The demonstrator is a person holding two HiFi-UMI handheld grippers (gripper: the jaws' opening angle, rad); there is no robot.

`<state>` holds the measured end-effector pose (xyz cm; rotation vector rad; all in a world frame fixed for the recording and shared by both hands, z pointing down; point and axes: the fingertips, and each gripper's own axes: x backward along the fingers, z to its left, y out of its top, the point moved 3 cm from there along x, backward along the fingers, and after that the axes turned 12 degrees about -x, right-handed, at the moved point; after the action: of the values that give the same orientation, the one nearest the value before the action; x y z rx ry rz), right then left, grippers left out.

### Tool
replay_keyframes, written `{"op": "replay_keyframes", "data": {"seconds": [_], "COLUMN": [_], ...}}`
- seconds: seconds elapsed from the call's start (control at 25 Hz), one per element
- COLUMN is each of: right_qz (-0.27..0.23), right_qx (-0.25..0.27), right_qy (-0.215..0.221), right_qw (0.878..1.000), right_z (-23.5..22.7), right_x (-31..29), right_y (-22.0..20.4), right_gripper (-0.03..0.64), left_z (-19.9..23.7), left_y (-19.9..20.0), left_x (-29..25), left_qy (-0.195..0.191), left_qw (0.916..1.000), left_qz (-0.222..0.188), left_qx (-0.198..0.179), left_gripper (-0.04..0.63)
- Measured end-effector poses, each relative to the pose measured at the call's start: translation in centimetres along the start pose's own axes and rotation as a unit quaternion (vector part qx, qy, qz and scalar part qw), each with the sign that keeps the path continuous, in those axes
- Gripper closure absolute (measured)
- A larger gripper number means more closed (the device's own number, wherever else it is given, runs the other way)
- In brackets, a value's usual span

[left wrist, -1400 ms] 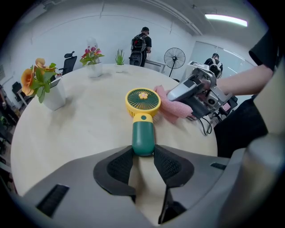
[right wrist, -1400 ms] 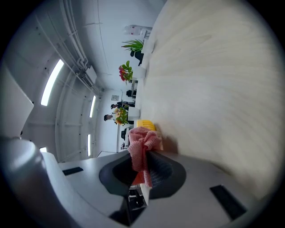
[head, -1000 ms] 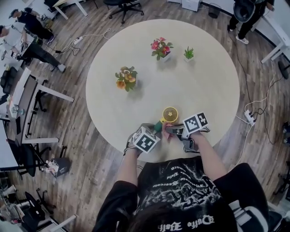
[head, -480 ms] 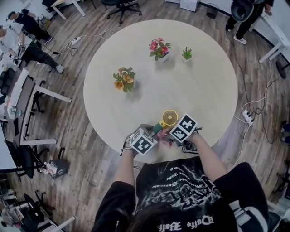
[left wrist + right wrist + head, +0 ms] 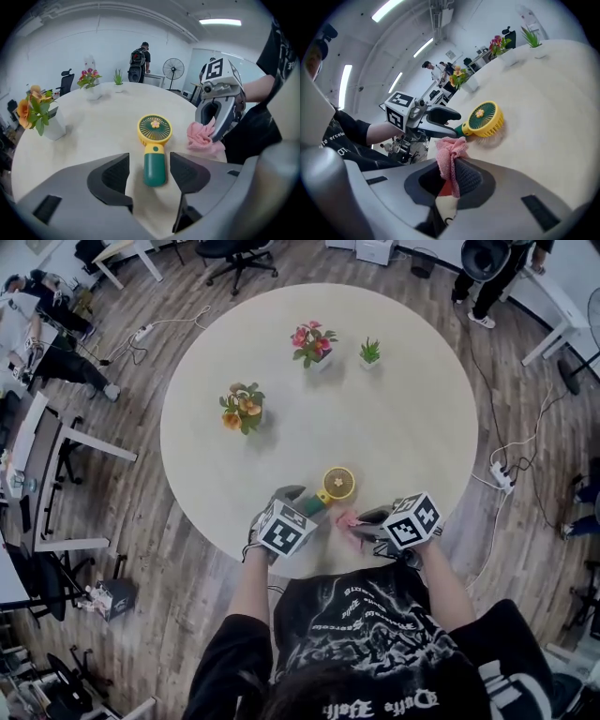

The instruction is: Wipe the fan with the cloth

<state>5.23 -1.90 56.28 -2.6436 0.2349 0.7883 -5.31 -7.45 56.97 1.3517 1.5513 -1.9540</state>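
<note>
The fan point(image 5: 336, 485) lies flat on the round table point(image 5: 412, 399) near the table's lower edge in the head view, yellow grille toward frame centre and green handle pointing lower left. The left gripper point(image 5: 149, 171) stands with its jaws wide; they have just been opening. In the left gripper view the lower end of the handle lies in the gap between the jaws, and neither pad presses on it, so the fan is not gripped and rests on the table alone. The right gripper point(image 5: 452, 176) is clamped on the pink cloth point(image 5: 451, 150), which bunches up from between its jaws. In the head view the cloth sits just to the lower right of the fan, near it but apart, with no contact on grille or handle. Three small potted plants stand well apart in the upper half of the table and play no part. Assessment of progress: no wiping contact exists at this moment. A fan set free on the table, with the cloth off it, suggests that the wiping stage is at or near its end. No mark or residue on the fan is visible to confirm this. If a further pass is due, the fan must be gripped again and the cloth returned to the grille
</note>
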Motion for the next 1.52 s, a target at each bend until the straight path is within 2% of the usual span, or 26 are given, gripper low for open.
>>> {"op": "replay_keyframes", "data": {"seconds": [0.16, 0.28, 0.4, 0.48, 0.52, 0.6, 0.64, 0.68, 0.72, 0.8, 0.88, 0.96, 1.0, 1.12, 1.16, 1.24, 1.28, 1.32, 1.36, 1.44, 1.52], "right_qz": [-0.062, -0.098, -0.120, -0.132, -0.138, -0.156, -0.169, -0.184, -0.197, -0.209, -0.202, -0.189, -0.180, -0.163, -0.162, -0.165, -0.167, -0.170, -0.172, -0.173, -0.173], "right_qx": [-0.022, -0.032, -0.036, -0.032, -0.027, -0.015, -0.008, -0.003, 0.002, 0.017, 0.040, 0.068, 0.085, 0.138, 0.149, 0.160, 0.161, 0.158, 0.153, 0.140, 0.131], "right_qy": [0.004, -0.013, -0.017, -0.021, -0.025, -0.032, -0.034, -0.030, -0.019, 0.022, 0.052, 0.056, 0.051, 0.018, 0.007, -0.008, -0.013, -0.019, -0.023, -0.022, -0.013], "right_qw": [0.998, 0.995, 0.992, 0.991, 0.990, 0.987, 0.985, 0.982, 0.980, 0.978, 0.977, 0.978, 0.979, 0.977, 0.975, 0.973, 0.973, 0.973, 0.973, 0.975, 0.976], "right_z": [-0.7, -1.5, -1.7, -1.7, -1.6, -1.3, -0.9, -0.4, 0.3, 2.5, 4.6, 5.9, 6.5, 8.0, 8.4, 8.9, 8.9, 8.8, 8.6, 8.1, 7.9], "right_x": [0.7, 1.4, 2.0, 2.4, 2.6, 3.0, 3.4, 3.7, 4.0, 4.2, 3.5, 2.7, 2.3, 1.7, 1.7, 1.8, 2.0, 2.2, 2.4, 3.1, 3.5], "right_y": [0.2, 0.5, 0.7, 0.9, 1.0, 1.4, 1.7, 2.0, 2.4, 2.9, 3.5, 4.4, 4.9, 6.3, 6.7, 7.4, 7.7, 7.8, 7.9, 7.7, 7.5], "right_gripper": [0.569, 0.569, 0.569, 0.569, 0.569, 0.569, 0.569, 0.569, 0.569, 0.569, 0.569, 0.569, 0.569, 0.569, 0.569, 0.569, 0.569, 0.568, 0.569, 0.568, 0.568], "left_z": [-0.4, -0.6, -0.8, -0.8, -0.8, -0.6, -0.2, 0.4, 1.0, 2.1, 2.9, 3.2, 3.1, 2.8, 2.8, 2.5, 2.5, 2.6, 2.7, 2.7, 2.6], "left_y": [0.7, 1.1, 1.4, 1.4, 1.5, 1.7, 1.9, 2.3, 2.9, 4.2, 5.4, 6.5, 7.1, 8.7, 9.2, 10.1, 10.3, 10.5, 10.5, 10.4, 10.5], "left_x": [-2.0, -3.1, -3.5, -3.4, -3.3, -2.7, -2.3, -1.9, -1.4, -0.2, 0.9, 1.9, 2.4, 4.3, 4.8, 5.8, 6.2, 6.6, 6.9, 7.2, 7.5], "left_qy": [-0.010, -0.007, -0.020, -0.034, -0.040, -0.047, -0.046, -0.044, -0.042, -0.039, -0.039, -0.047, -0.056, -0.088, -0.098, -0.125, -0.133, -0.136, -0.137, -0.136, -0.139], "left_qw": [0.9995, 0.9992, 0.9991, 0.9988, 0.9978, 0.9913, 0.9848, 0.9751, 0.9619, 0.9295, 0.8986, 0.8687, 0.8511, 0.7879, 0.7633, 0.7008, 0.6778, 0.6686, 0.6694, 0.6804, 0.6820], "left_qz": [0.023, 0.038, 0.037, 0.029, 0.019, -0.012, -0.037, -0.068, -0.103, -0.176, -0.237, -0.287, -0.312, -0.394, -0.418, -0.458, -0.472, -0.481, -0.485, -0.486, -0.489], "left_qx": [-0.018, -0.015, -0.007, 0.023, 0.050, 0.122, 0.163, 0.207, 0.250, 0.322, 0.367, 0.401, 0.418, 0.465, 0.483, 0.532, 0.548, 0.551, 0.546, 0.532, 0.525], "left_gripper": [0.314, 0.385, 0.399, 0.400, 0.402, 0.402, 0.402, 0.403, 0.403, 0.405, 0.405, 0.407, 0.407, 0.407, 0.407, 0.407, 0.407, 0.407, 0.407, 0.407, 0.407]}}
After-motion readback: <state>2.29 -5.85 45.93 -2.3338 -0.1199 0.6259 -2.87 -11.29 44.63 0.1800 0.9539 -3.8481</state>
